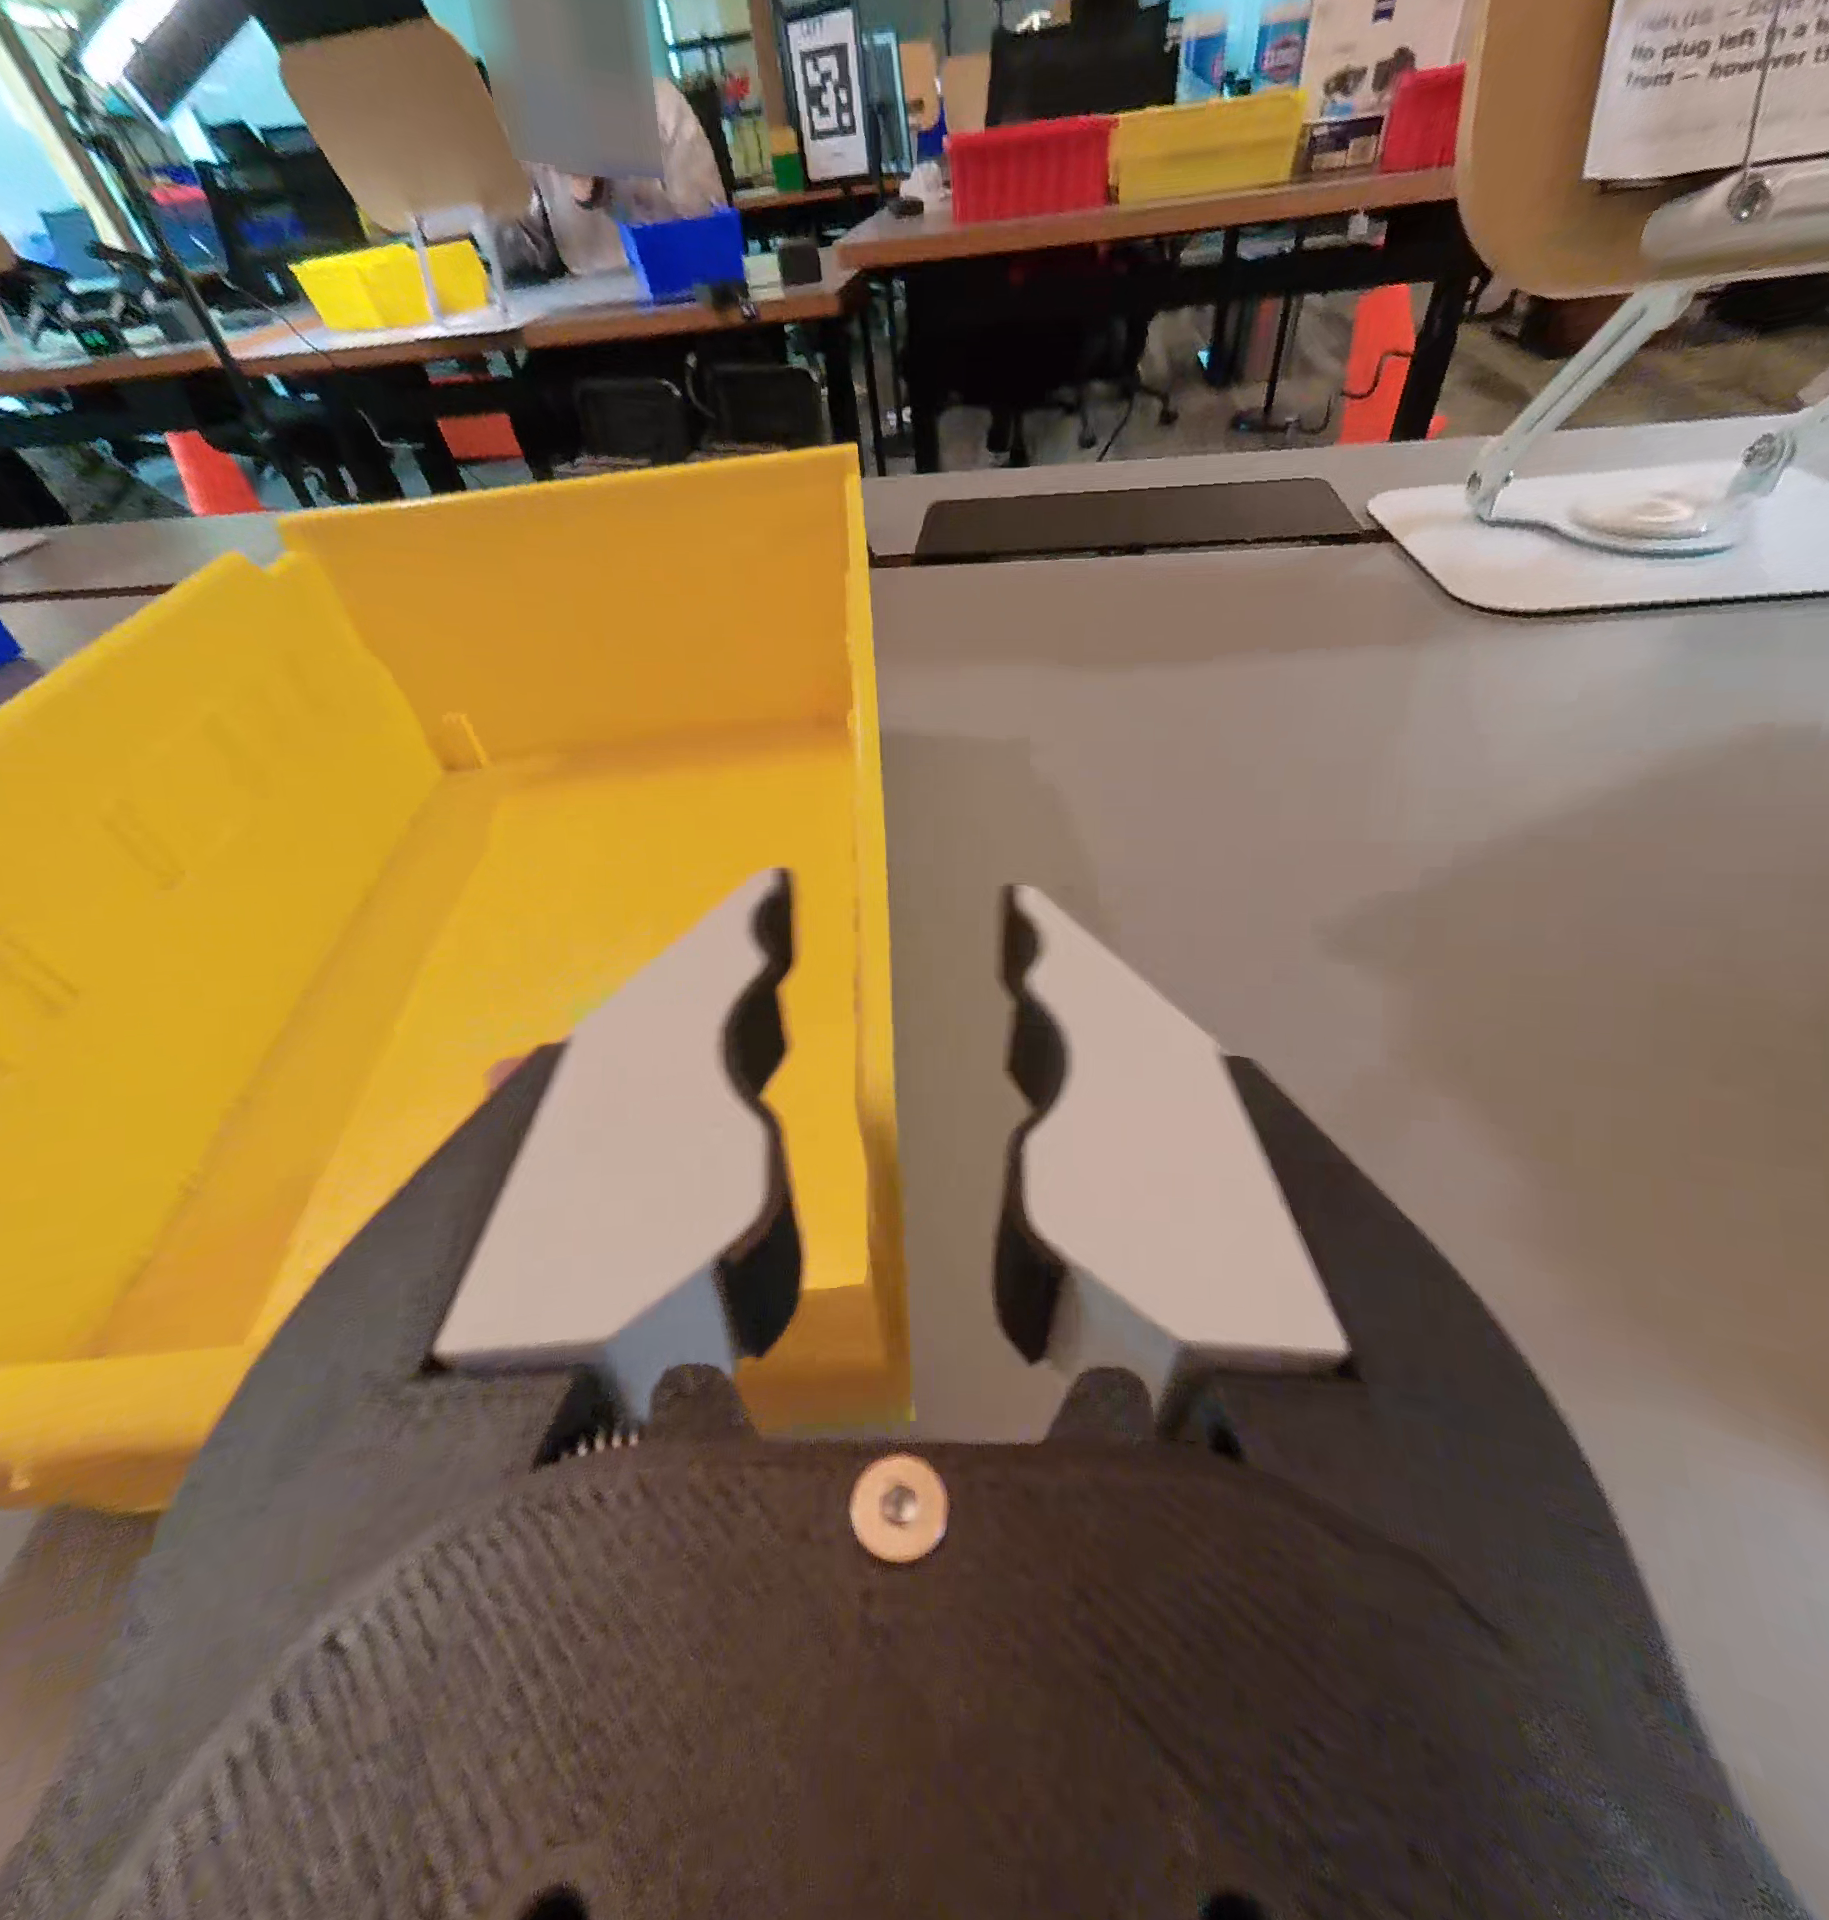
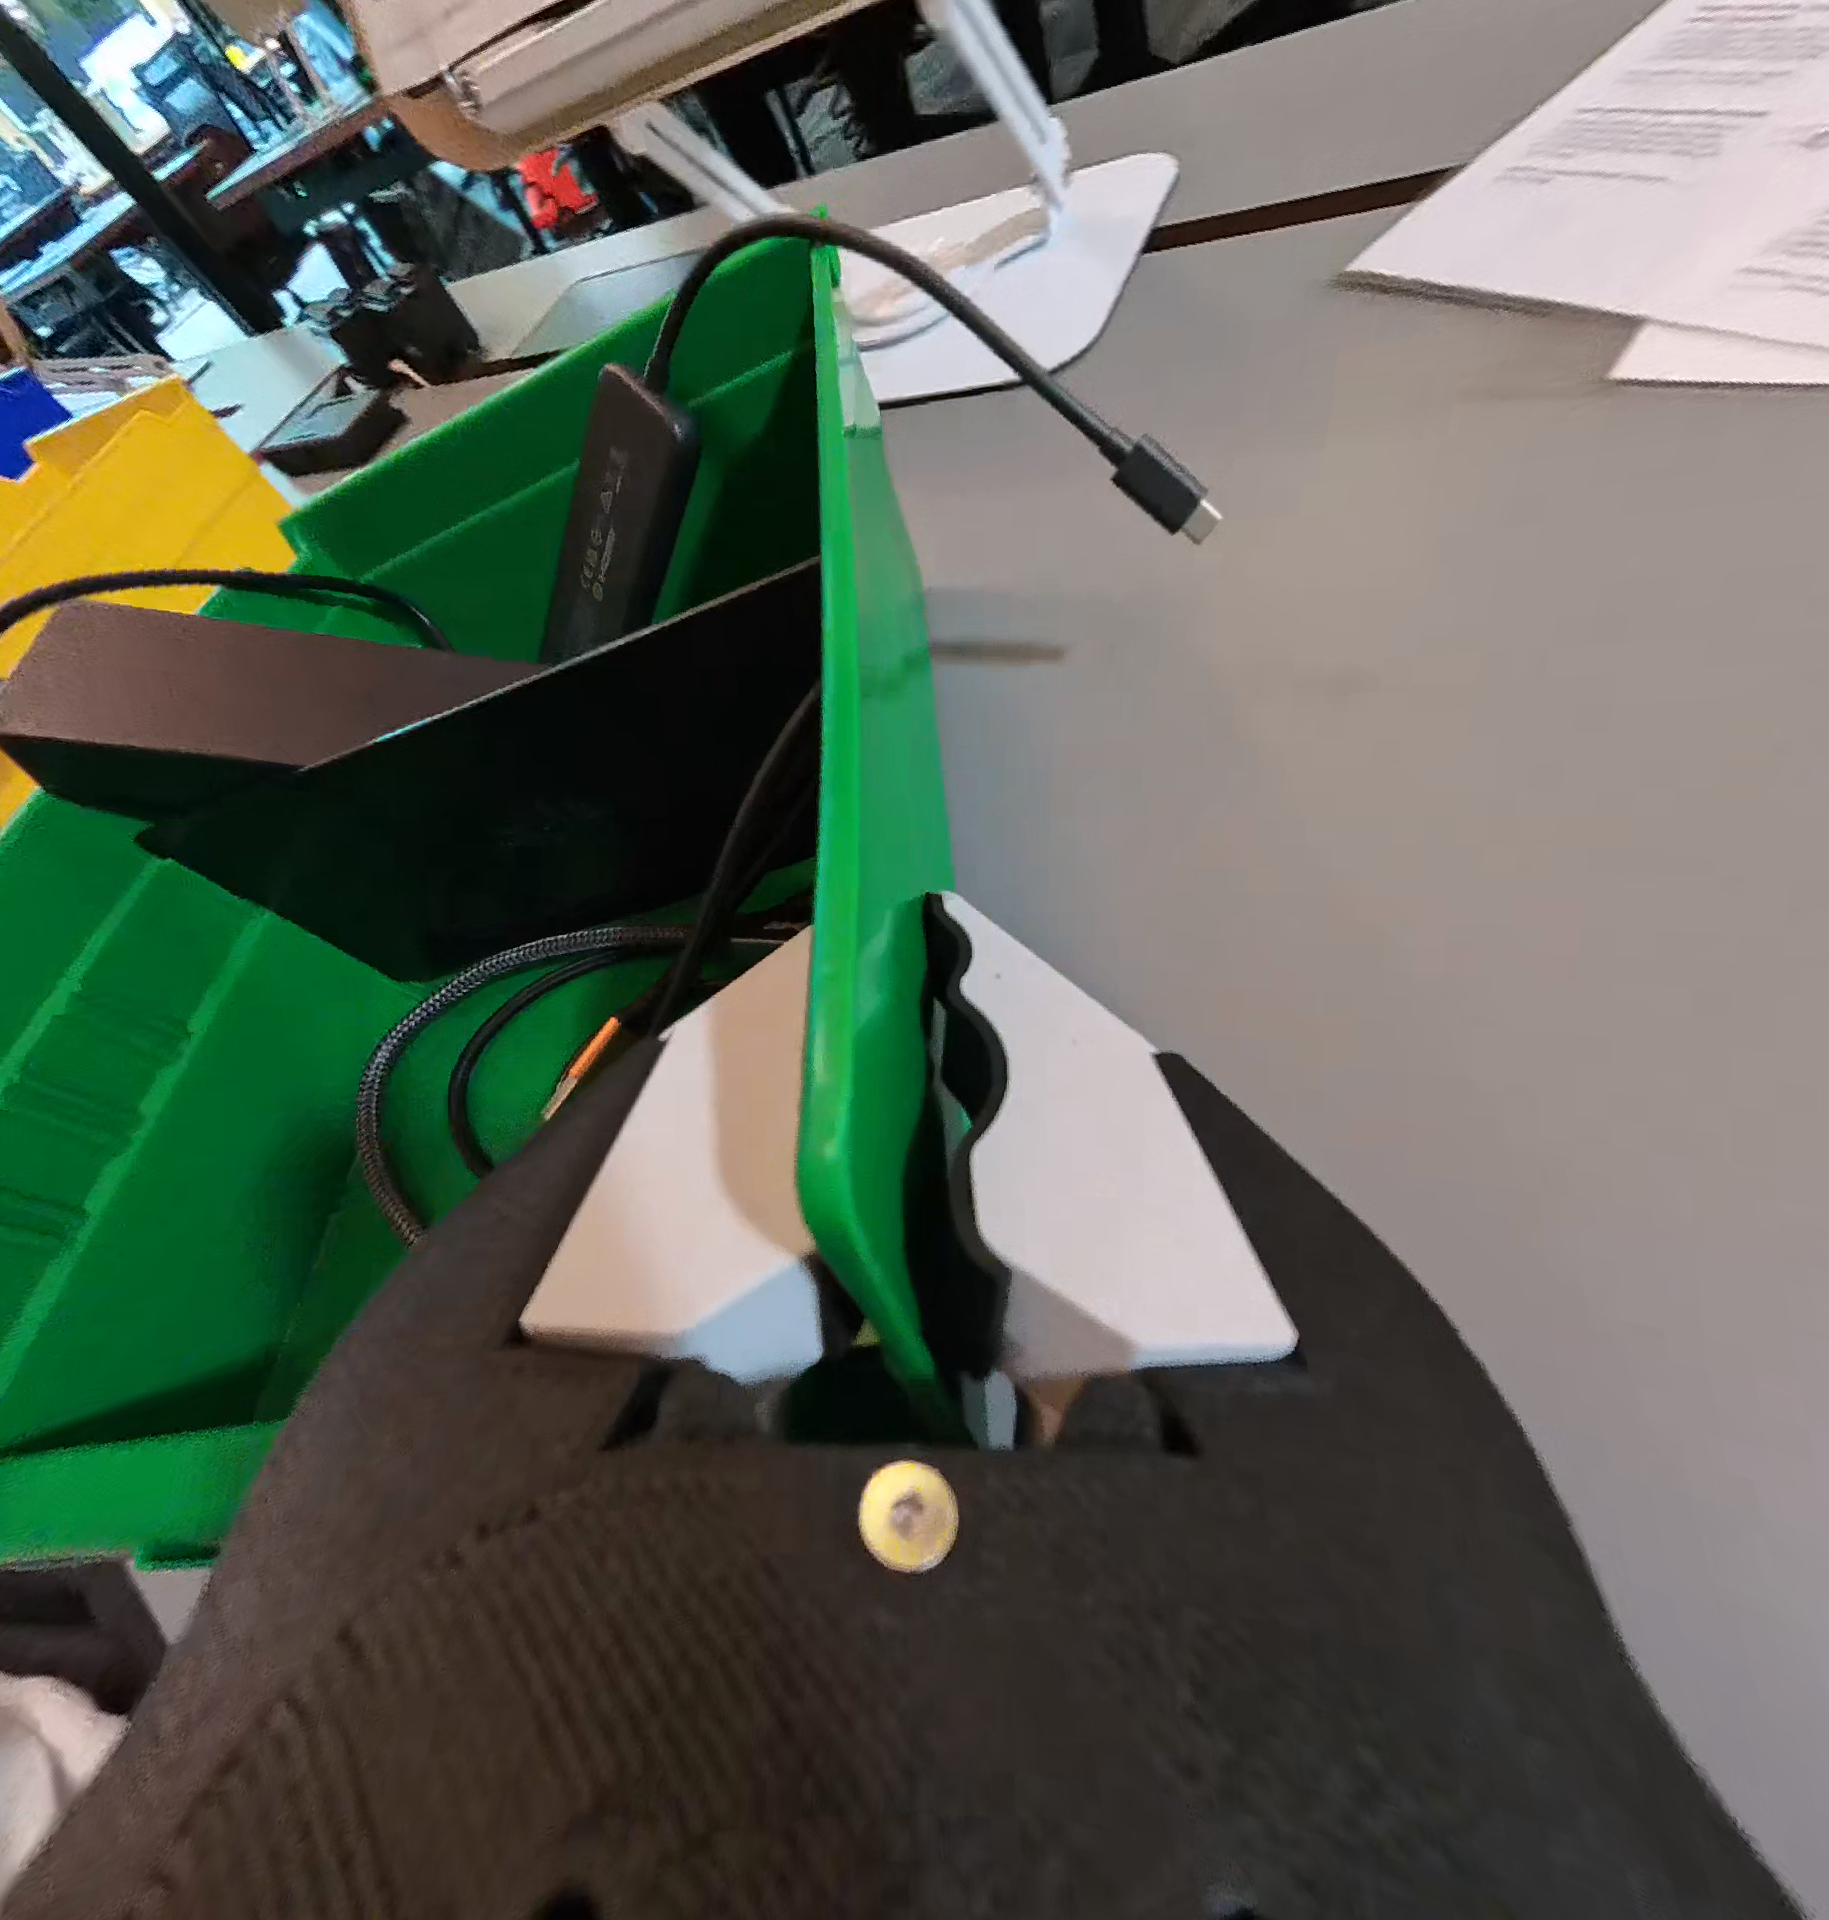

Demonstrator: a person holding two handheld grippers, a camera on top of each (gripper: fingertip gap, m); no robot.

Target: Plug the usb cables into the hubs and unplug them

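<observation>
In the right wrist view my right gripper [image 2: 874, 925] is shut on the right side wall of a green bin [image 2: 868, 727], one finger inside and one outside. The bin holds a slim black hub [image 2: 619, 499] leaning against the far wall, a larger flat black hub [image 2: 266, 696] and coiled black cables [image 2: 422, 1060]. The slim hub's cable arches over the wall and its plug [image 2: 1164, 488] hangs outside above the table. In the left wrist view my left gripper [image 1: 894, 883] is open and empty, straddling the right wall of an empty yellow bin [image 1: 577, 644].
A white stand base [image 1: 1616, 551] and a dark flat panel [image 1: 1138, 514] sit at the grey table's far edge. Printed paper sheets [image 2: 1668, 177] lie at the right. A yellow bin [image 2: 110, 488] stands left of the green bin. Tables with coloured bins stand behind.
</observation>
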